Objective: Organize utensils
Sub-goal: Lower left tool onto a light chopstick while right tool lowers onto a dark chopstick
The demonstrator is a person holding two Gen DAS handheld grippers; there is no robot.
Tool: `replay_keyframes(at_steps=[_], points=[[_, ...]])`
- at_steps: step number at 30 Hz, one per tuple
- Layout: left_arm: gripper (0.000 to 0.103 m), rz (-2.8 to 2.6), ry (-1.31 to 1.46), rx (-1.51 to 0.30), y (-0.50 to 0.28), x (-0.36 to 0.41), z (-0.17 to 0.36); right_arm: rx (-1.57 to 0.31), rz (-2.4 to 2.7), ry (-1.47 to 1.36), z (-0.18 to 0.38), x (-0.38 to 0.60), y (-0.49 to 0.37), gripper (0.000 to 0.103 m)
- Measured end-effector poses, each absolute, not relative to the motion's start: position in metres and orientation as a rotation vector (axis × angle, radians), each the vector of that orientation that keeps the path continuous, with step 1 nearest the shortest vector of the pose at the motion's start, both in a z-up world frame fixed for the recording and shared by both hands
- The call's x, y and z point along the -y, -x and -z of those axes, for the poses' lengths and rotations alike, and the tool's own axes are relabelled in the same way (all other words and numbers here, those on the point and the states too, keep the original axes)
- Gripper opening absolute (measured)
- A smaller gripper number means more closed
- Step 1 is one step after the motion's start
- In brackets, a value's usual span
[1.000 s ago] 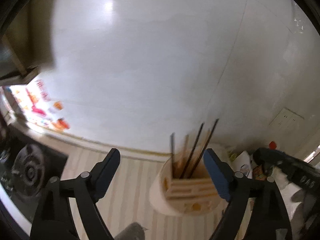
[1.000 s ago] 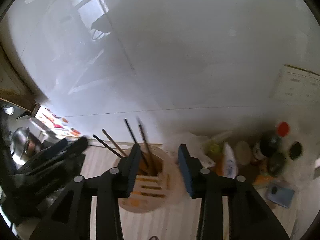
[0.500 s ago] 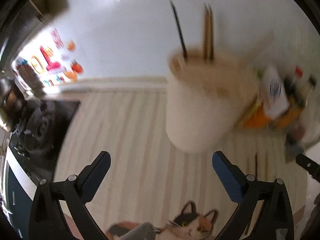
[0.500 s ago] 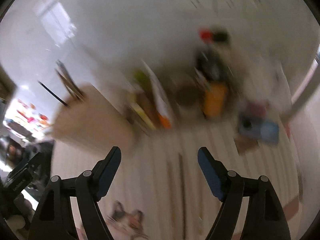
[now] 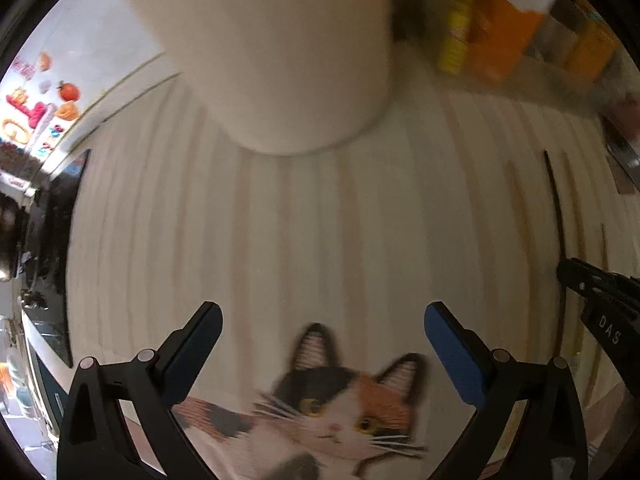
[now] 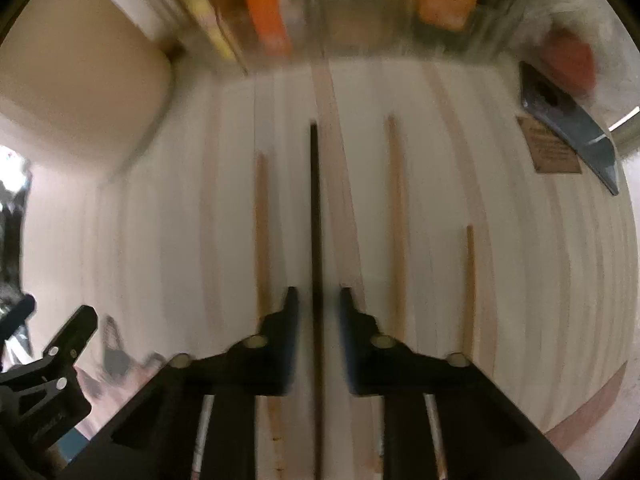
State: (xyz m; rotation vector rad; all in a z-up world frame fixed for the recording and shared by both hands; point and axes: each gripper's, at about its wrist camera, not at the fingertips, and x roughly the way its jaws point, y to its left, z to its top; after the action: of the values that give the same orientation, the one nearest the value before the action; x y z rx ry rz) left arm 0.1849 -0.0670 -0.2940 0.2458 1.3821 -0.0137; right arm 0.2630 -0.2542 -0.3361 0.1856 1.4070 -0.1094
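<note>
Pointing steeply down at the cream striped cloth mat [image 5: 320, 220], the left tongs [image 5: 322, 312] have just been opening and stand spread wide with nothing between them. Just below their tips lies the calico cat's face printed on the mat [image 5: 340, 400]. Ahead of them, well clear of the tips, stands the cream cylindrical utensil holder [image 5: 280, 60]. Blurred orange and yellow packets [image 5: 492, 32] sit to its right.

The right tongs [image 6: 319, 294] aim straight down at the same mat. They have just been closing and are drawn in to a slim gap. The long black chopstick [image 6: 316, 208] lies flat on the mat, running lengthwise through that gap and out ahead of the tips. A sliver of mat shows on either side of it, so the blue pads do not appear to press on it, though the picture is blurred.

Three pale wooden chopsticks lie parallel to the black one: one just left of the tongs [image 6: 262, 232], one just right [image 6: 396, 220], and one farther right [image 6: 469, 288]. The utensil holder stands ahead and well to the left of the right tongs. In the right wrist view the left tongs show at the lower left edge.
</note>
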Motion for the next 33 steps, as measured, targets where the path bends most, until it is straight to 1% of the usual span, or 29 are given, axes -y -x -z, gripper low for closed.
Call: replay_keyframes(at_steps=[1,3,4,5,6,8,9,10,12,13,14,15,16,17,21,24,33], points=[[0.102,0.034,-0.236,-1.392,-0.184,0.075,0.296,-1.416,0.118,-0.170,0.339,0.257,-0.261,0.006],[0.100,0.085,-0.213,-1.420,-0.185,0.091,0.299,-1.421,0.127,-0.197,0.341,0.267,-0.256,0.006],[0.095,0.114,-0.199,-1.436,-0.185,0.101,0.302,-1.424,0.135,-0.209,0.343,0.275,-0.253,0.006],[0.086,0.134,-0.191,-1.447,-0.186,0.110,0.305,-1.429,0.145,-0.218,0.343,0.283,-0.251,0.006],[0.084,0.155,-0.180,-1.461,-0.187,0.119,0.309,-1.434,0.152,-0.230,0.345,0.291,-0.248,0.006],[0.069,0.190,-0.159,-1.488,-0.188,0.135,0.316,-1.441,0.155,-0.260,0.348,0.305,-0.242,0.006],[0.067,0.206,-0.153,-1.498,-0.189,0.143,0.319,-1.445,0.162,-0.271,0.349,0.312,-0.239,0.006],[0.061,0.215,-0.150,-1.501,-0.189,0.150,0.322,-1.447,0.167,-0.283,0.350,0.318,-0.237,0.006],[0.059,0.211,-0.187,-1.474,-0.189,0.162,0.322,-1.449,0.173,-0.318,0.353,0.332,-0.232,0.006],[0.055,0.219,-0.197,-1.455,-0.189,0.168,0.321,-1.450,0.173,-0.337,0.355,0.337,-0.230,0.006],[0.044,0.225,-0.194,-1.449,-0.189,0.170,0.320,-1.451,0.174,-0.351,0.356,0.342,-0.228,0.006],[0.036,0.229,-0.199,-1.444,-0.189,0.172,0.318,-1.450,0.179,-0.362,0.358,0.346,-0.226,0.006],[0.013,0.239,-0.215,-1.435,-0.189,0.175,0.316,-1.449,0.178,-0.372,0.359,0.350,-0.224,0.006],[0.006,0.237,-0.232,-1.436,-0.190,0.176,0.315,-1.449,0.176,-0.380,0.360,0.355,-0.224,0.006],[0.005,0.203,-0.254,-1.433,-0.191,0.160,0.312,-1.452,0.177,-0.388,0.364,0.368,-0.222,0.006],[0.005,0.144,-0.243,-1.446,-0.191,0.125,0.311,-1.454,0.183,-0.372,0.364,0.367,-0.223,0.006],[0.005,-0.052,-0.112,-1.506,-0.175,0.000,0.308,-1.489,0.034,-0.330,0.372,0.284,-0.242,0.006]])
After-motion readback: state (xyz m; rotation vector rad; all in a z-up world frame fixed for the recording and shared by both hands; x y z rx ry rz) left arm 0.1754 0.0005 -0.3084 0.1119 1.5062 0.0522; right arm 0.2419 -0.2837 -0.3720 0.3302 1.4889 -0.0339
